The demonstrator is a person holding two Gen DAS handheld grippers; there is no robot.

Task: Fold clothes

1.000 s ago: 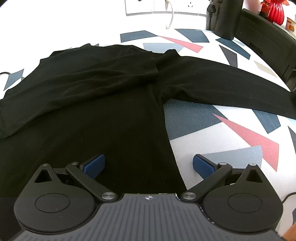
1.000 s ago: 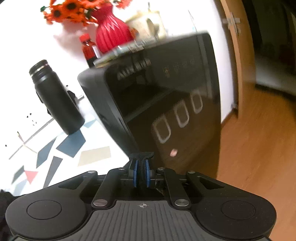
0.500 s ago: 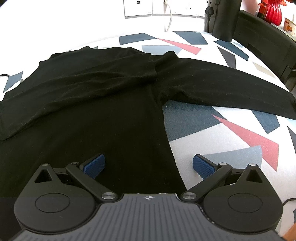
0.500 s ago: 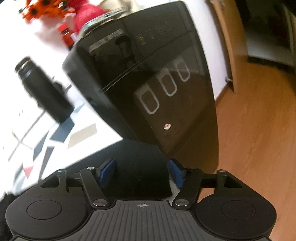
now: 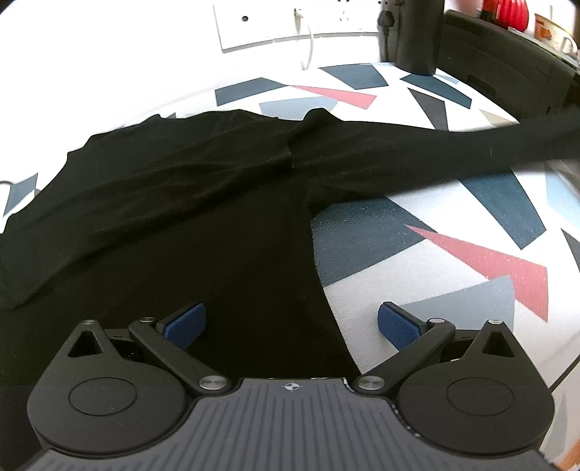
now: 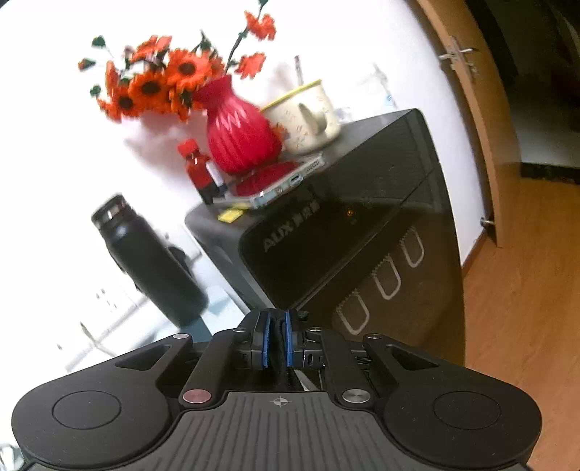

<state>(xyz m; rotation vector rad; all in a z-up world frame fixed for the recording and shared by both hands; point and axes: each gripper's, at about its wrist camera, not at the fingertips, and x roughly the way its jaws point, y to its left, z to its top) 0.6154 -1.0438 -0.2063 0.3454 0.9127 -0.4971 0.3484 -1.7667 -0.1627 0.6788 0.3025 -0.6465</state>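
Observation:
A black long-sleeved garment (image 5: pixel 181 203) lies spread on the patterned table (image 5: pixel 453 275). Its right sleeve (image 5: pixel 471 145) is lifted off the table and stretches up to the right edge of the left wrist view. My left gripper (image 5: pixel 290 322) is open and empty, low over the garment's right side edge. My right gripper (image 6: pixel 277 342) is shut on a thin fold of black cloth (image 6: pixel 279 362), the sleeve's end, and points at the black appliance.
A black appliance (image 6: pixel 362 253) stands at the table's right end, with a red vase of orange flowers (image 6: pixel 239 141), a cream mug (image 6: pixel 308 116) and a small red bottle (image 6: pixel 197 170) on top. A black flask (image 6: pixel 148 261) stands beside it. Wall sockets (image 5: pixel 275 21) sit behind.
My right gripper opened around the sleeve's end, then shut on it and lifted; the sleeve now hangs raised above the table. The left gripper stayed open in place.

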